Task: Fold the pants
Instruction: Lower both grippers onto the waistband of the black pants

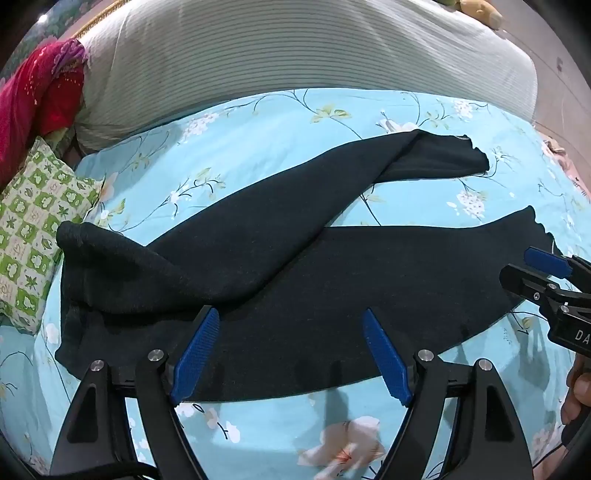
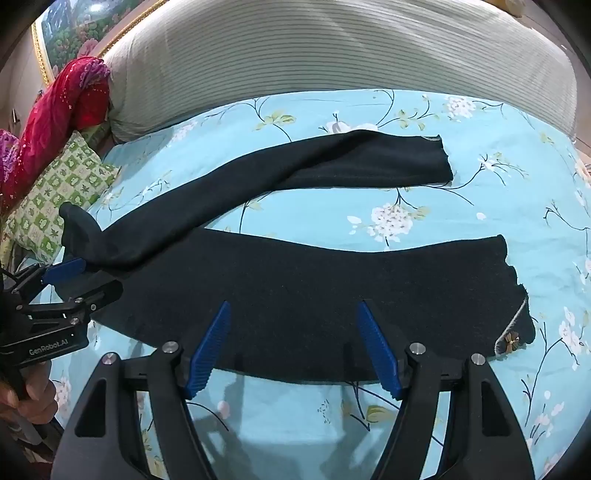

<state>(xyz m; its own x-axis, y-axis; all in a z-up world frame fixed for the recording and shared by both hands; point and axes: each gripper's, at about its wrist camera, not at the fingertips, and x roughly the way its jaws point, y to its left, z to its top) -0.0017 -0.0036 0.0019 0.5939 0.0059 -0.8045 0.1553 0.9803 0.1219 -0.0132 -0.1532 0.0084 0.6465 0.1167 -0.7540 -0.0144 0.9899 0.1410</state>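
Black pants (image 1: pixel 332 288) lie spread on a light blue floral bedsheet (image 1: pixel 280 428), waist bunched at the left (image 1: pixel 92 254), both legs reaching right. The far leg (image 2: pixel 351 162) is angled away from the near leg (image 2: pixel 314 280). My left gripper (image 1: pixel 290 314) hovers open over the near leg by the waist end, nothing between its blue pads (image 1: pixel 199 350). My right gripper (image 2: pixel 292 306) is open above the near leg's front edge, toward the cuff (image 2: pixel 513 332). Each gripper shows in the other's view: the right one (image 1: pixel 517 264) and the left one (image 2: pixel 101 275).
A long grey striped bolster (image 2: pixel 332 55) lies across the back of the bed. A green checked pillow (image 1: pixel 33 221) and red cloth (image 1: pixel 40 96) sit at the left. A framed picture (image 2: pixel 66 33) hangs behind. A person's hands (image 2: pixel 33 391) hold the gripper handles.
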